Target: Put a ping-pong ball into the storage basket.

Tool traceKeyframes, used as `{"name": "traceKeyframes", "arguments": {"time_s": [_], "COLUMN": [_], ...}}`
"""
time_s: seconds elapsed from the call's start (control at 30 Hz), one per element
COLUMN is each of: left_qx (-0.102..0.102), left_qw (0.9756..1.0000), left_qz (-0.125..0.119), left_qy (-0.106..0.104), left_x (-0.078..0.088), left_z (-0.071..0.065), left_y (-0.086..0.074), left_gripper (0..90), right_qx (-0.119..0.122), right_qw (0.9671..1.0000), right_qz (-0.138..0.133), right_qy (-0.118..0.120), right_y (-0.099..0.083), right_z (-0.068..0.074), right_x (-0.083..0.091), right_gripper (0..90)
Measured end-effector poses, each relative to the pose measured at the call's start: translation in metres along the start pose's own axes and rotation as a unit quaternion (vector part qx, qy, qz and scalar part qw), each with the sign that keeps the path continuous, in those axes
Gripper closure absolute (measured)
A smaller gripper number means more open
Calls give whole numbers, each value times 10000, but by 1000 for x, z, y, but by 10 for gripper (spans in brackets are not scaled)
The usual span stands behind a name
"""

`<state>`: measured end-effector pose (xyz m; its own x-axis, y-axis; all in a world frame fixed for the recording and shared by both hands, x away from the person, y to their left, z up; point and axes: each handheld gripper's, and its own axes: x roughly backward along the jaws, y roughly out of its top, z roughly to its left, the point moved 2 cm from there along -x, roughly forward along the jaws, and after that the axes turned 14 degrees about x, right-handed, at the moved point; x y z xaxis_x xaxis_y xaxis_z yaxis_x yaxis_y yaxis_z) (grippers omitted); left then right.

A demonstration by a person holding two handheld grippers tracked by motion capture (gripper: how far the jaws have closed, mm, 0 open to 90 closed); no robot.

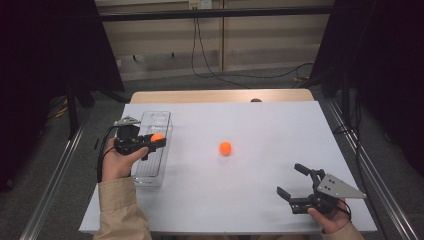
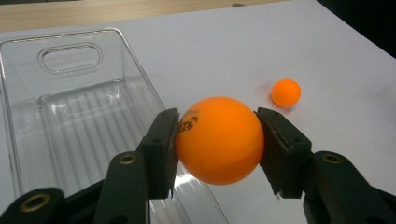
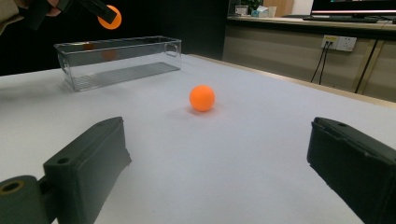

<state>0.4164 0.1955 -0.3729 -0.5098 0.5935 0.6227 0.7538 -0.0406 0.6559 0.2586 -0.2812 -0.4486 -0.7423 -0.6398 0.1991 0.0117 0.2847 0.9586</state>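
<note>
My left gripper (image 1: pixel 156 140) (image 2: pixel 218 140) is shut on an orange ball (image 1: pixel 157 137) (image 2: pixel 219 140) (image 3: pixel 110 17), holding it in the air over the right edge of a clear plastic bin (image 1: pixel 153 150) (image 2: pixel 70 116) (image 3: pixel 116 60). A second orange ball (image 1: pixel 225 148) (image 2: pixel 286 93) (image 3: pixel 202 98) lies on the white table (image 1: pixel 250 190) near its middle. My right gripper (image 1: pixel 292 181) (image 3: pixel 219 163) rests low at the front right of the table, jaws wide open with nothing between them, pointing toward the loose ball.
The bin is long and stands at the table's left side with a handle cutout at its far end. A wooden strip (image 1: pixel 220 96) runs along the table's far edge. Cables (image 1: pixel 210 65) lie on the floor beyond.
</note>
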Motion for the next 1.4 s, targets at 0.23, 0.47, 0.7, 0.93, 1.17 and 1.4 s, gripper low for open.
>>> {"name": "traceKeyframes", "arguments": {"time_s": [0.23,0.47,0.7,0.93,1.17,1.4], "left_qx": [40,65,130,168,215,273], "left_qw": [9999,9997,9993,9988,9982,9979], "left_qz": [-7,-51,-73,-72,-39,-51], "left_qy": [131,226,336,462,566,589], "left_x": [-1,0,1,0,-1,-2], "left_z": [5,10,15,17,22,24], "left_y": [-1,-2,-4,-5,-6,-8], "left_gripper": [508,508,508,507,507,506], "right_qx": [2,-5,0,1,4,1], "right_qw": [10000,10000,10000,10000,10000,10000], "right_qz": [4,9,2,3,-1,4], "right_qy": [-2,3,2,5,4,6], "right_y": [0,0,0,0,0,0], "right_z": [0,0,0,0,0,0], "right_x": [0,0,0,0,0,0], "right_gripper": [42,42,42,42,42,42]}}
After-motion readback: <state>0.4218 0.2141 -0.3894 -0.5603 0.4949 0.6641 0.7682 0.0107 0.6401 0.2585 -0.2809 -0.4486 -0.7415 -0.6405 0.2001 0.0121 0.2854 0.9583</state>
